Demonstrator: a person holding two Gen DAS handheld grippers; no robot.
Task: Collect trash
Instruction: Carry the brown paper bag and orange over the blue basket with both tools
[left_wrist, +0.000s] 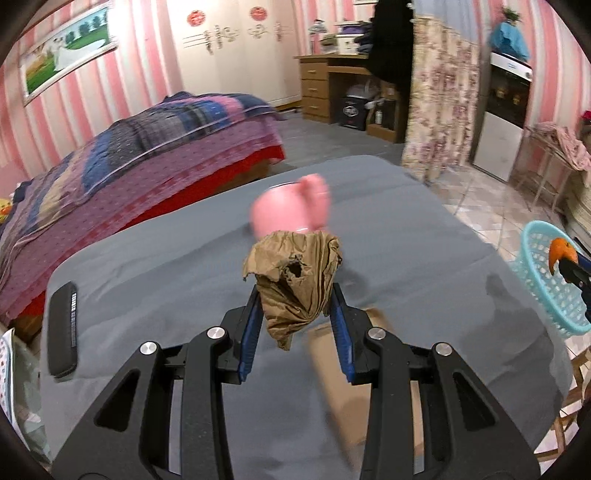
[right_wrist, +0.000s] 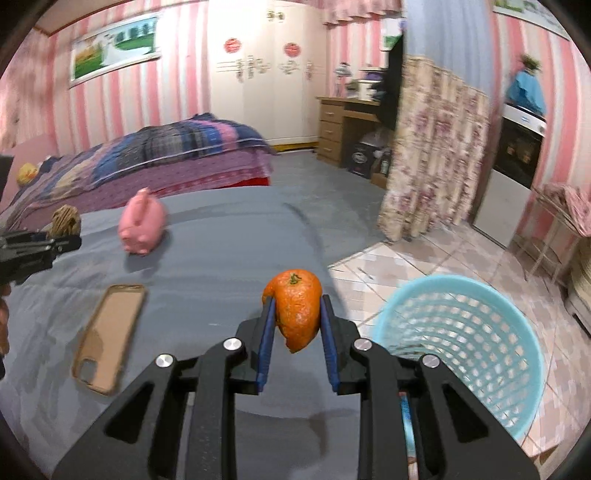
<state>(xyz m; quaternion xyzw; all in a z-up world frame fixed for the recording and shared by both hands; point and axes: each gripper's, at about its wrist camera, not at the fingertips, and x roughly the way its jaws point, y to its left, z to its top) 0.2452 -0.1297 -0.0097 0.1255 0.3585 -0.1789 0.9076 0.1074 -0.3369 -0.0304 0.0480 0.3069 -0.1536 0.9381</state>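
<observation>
Trash is in hand but not yet binned: the left gripper (left_wrist: 297, 306) pinches a crumpled brown paper wad (left_wrist: 295, 280), the right gripper (right_wrist: 297, 325) an orange peel (right_wrist: 297, 310) — both above the grey-covered table (right_wrist: 221, 240). The pale blue mesh basket (right_wrist: 461, 354) waits just beside the table edge — nothing blocks it. A pink piggy bank (right_wrist: 142, 227) and tan phone case (right_wrist: 107, 336) stay.
</observation>
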